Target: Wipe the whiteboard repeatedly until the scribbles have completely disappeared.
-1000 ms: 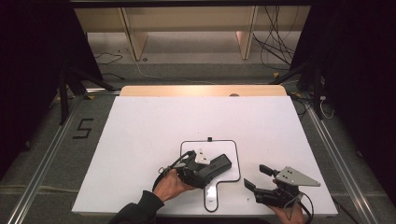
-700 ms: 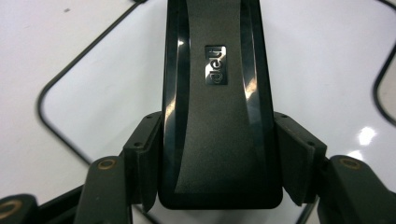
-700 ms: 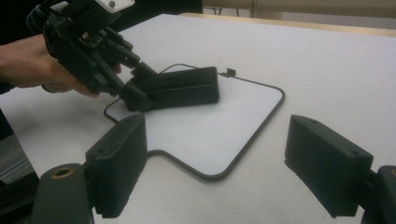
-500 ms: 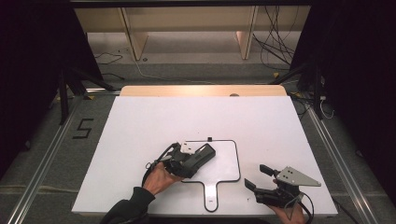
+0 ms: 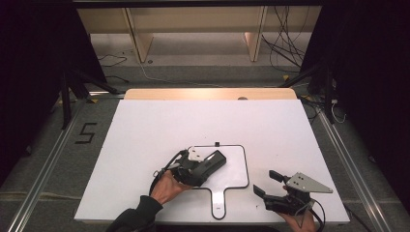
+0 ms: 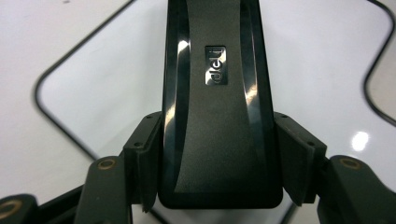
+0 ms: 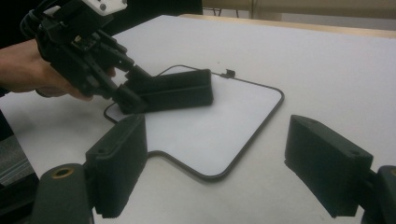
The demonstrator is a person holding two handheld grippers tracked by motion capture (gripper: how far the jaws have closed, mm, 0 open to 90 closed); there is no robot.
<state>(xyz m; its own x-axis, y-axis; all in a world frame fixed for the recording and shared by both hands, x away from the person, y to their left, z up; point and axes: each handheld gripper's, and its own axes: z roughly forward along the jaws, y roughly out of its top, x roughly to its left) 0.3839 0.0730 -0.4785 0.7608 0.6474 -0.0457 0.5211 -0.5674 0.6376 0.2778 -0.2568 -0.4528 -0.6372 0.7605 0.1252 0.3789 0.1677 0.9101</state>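
A: Why do the left tongs [image 5: 205, 163] grip the black Deli stapler [image 6: 219, 107] at its near end?

B: Clamped on both flanks there, the pads leave the rest free and steer it. It hangs low over the white board with the black outline [image 5: 237, 169], front end toward the board's middle; I'd judge it is meant to be set inside that outline.

A: And the right tongs [image 5: 266, 183]?

B: Jaws apart, holding nothing, parked near the tabletop [image 5: 145, 125] edge beside the board's handle, likely waiting clear of the work.
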